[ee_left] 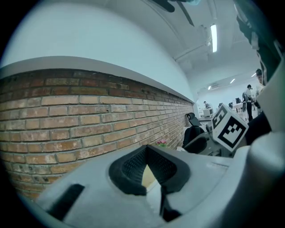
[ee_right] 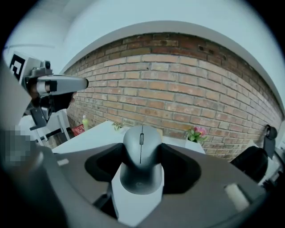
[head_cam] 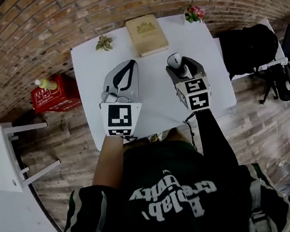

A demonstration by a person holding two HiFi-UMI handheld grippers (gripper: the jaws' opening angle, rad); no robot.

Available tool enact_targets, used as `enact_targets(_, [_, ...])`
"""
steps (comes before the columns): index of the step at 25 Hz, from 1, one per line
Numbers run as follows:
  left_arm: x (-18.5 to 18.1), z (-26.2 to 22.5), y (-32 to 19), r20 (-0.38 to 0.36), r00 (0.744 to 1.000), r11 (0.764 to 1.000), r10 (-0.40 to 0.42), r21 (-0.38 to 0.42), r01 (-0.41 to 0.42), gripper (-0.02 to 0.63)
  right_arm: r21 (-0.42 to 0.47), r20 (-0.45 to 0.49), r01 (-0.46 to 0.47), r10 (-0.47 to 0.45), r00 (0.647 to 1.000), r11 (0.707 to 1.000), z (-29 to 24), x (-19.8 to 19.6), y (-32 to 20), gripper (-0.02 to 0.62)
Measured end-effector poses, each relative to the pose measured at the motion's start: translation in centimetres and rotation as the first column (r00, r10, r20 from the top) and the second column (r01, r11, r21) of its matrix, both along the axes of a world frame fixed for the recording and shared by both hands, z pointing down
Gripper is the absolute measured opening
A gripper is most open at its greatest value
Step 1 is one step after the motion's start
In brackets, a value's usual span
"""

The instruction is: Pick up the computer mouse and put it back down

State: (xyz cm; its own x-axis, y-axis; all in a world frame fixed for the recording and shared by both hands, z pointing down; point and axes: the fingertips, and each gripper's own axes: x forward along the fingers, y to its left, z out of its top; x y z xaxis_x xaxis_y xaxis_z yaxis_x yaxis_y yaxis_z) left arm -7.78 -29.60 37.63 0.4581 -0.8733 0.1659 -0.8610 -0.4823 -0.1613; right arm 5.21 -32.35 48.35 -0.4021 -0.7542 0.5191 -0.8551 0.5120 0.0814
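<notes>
Right gripper view shows the mouse [ee_right: 141,176] clamped between the right gripper's [ee_right: 141,151] jaws and, by the look of it, lifted clear of the table [head_cam: 93,93]. The pick-up seems done; setting it back down remains. The left gripper [head_cam: 130,64] hangs alongside, its jaws together on nothing.

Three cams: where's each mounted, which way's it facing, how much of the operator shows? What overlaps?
Head view: on the person's head, steeply down onto the white table; shows torso, both arms, left gripper, right gripper clamping the computer mouse.
Left gripper view: on the left gripper, roughly level along its closed jaws toward the brick wall; shows the right gripper's marker cube.
Right gripper view: on the right gripper, along jaws holding the computer mouse, toward that wall; left gripper at left.
Shared: all three catch the pink flowers.
</notes>
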Motion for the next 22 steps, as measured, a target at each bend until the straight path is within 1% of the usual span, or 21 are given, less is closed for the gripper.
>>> enact_targets(4, [-0.1, -0.9, 0.2, 0.003, 1.000, 1.000, -0.013, 0.022, 0.013, 0.006, 0.122, 0.025, -0.002, -0.001, 1.000, 0.993, -4.6, -0.2, -0.5, 0.282])
enact_targets(9, [-0.9, -2.0, 0.3, -0.002, 0.999, 0.998, -0.039, 0.051, 0.039, 0.006, 0.249, 0.060, -0.004, -0.012, 0.998, 0.968, -10.3, -0.4, -0.4, 0.282])
enact_targets(12, [-1.8, -2.6, 0.2, -0.013, 0.998, 0.996, -0.064, 0.060, 0.065, 0.006, 0.331, 0.082, -0.009, -0.020, 0.996, 0.944, -13.7, -0.5, -0.3, 0.282])
enact_targets(16, [-2.5, -3.7, 0.0, -0.023, 0.996, 0.993, -0.086, 0.081, 0.088, 0.006, 0.425, 0.119, -0.043, -0.008, 0.993, 0.904, -17.2, 0.1, 0.0, 0.281])
enact_targets(22, [-2.4, -4.8, -0.1, -0.044, 0.995, 0.990, -0.085, 0.106, 0.089, 0.006, 0.534, 0.161, -0.073, -0.016, 0.987, 0.842, -21.3, 1.5, 1.1, 0.280])
